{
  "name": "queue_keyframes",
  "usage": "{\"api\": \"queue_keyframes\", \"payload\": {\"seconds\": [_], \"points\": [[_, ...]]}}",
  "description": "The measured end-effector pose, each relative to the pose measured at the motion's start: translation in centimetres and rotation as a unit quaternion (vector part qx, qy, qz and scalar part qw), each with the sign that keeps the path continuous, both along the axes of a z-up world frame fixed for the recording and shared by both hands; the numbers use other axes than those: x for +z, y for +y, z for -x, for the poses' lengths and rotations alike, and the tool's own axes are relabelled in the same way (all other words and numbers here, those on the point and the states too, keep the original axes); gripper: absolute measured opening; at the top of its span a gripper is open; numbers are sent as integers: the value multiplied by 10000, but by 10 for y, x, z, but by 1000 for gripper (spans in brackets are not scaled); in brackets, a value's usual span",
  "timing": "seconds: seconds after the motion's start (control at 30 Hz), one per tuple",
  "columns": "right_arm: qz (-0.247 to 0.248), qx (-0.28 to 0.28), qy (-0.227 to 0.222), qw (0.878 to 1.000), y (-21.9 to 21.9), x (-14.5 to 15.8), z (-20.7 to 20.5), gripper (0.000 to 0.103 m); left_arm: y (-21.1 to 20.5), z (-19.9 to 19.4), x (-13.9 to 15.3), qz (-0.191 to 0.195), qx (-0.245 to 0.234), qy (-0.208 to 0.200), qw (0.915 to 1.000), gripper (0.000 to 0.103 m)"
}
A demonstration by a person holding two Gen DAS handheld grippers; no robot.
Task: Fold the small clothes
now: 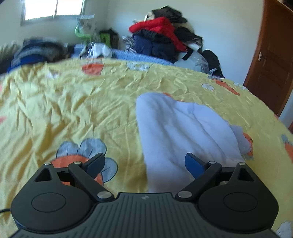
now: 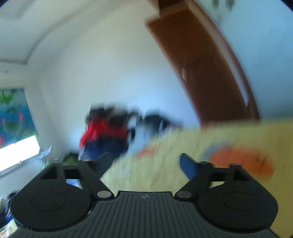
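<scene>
Between the spread, empty fingers of your left gripper (image 1: 144,163) lies a pale folded garment (image 1: 183,131), flat on the yellow bedsheet (image 1: 73,102). Your right gripper (image 2: 146,163), also wide apart and empty, points level across the blurred bed toward a clothes pile (image 2: 106,133) and brown door (image 2: 207,73).

Daylight is pouring in from the window (image 1: 53,9), glaring white; the right wrist view is smearing heavily with motion blur, and edges are bending fisheye-style.
</scene>
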State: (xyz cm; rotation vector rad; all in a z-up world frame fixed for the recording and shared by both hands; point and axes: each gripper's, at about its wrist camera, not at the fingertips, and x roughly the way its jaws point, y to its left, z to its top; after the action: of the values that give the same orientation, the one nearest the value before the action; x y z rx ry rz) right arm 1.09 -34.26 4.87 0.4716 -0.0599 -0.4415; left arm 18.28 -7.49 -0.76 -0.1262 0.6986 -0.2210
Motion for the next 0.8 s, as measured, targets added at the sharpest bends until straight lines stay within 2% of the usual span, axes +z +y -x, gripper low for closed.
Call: {"api": "queue_keyframes", "payload": {"seconds": [0.07,0.17,0.27,0.37,0.43,0.57,0.63,0.7,0.73,0.77,0.8], "points": [[292,392,178,9986,3,5,-10,86,6,-4,-5,168,39,158,9997,95],[174,1309,857,9875,13,-12,-38,87,9,-5,-11,298,-80,265,9992,95],[-278,2214,1700,9598,27,-40,-73,87,7,-8,-13,334,-278,321,9985,95],[-935,2825,2152,9301,35,-68,-102,85,7,-15,-15,506,-492,403,9967,95],[-1334,2978,2342,9158,38,-82,-119,82,8,-20,-17,626,-611,410,9953,101],[-1286,3056,2263,9159,41,-85,-147,83,11,-33,-23,1058,-714,207,9916,101],[-1227,3166,2219,9140,43,-87,-164,78,11,-38,-26,1202,-732,98,9900,100],[-1017,3185,2271,9147,48,-88,-176,62,11,-40,-28,1288,-669,8,9894,100],[-916,3208,2312,9139,51,-87,-185,58,10,-41,-28,1308,-606,-23,9896,92],[-839,3219,2346,9134,49,-87,-188,50,9,-41,-28,1307,-571,-35,9898,84],[-763,3220,2384,9130,48,-87,-189,40,8,-42,-28,1271,-564,-41,9903,63]]}}
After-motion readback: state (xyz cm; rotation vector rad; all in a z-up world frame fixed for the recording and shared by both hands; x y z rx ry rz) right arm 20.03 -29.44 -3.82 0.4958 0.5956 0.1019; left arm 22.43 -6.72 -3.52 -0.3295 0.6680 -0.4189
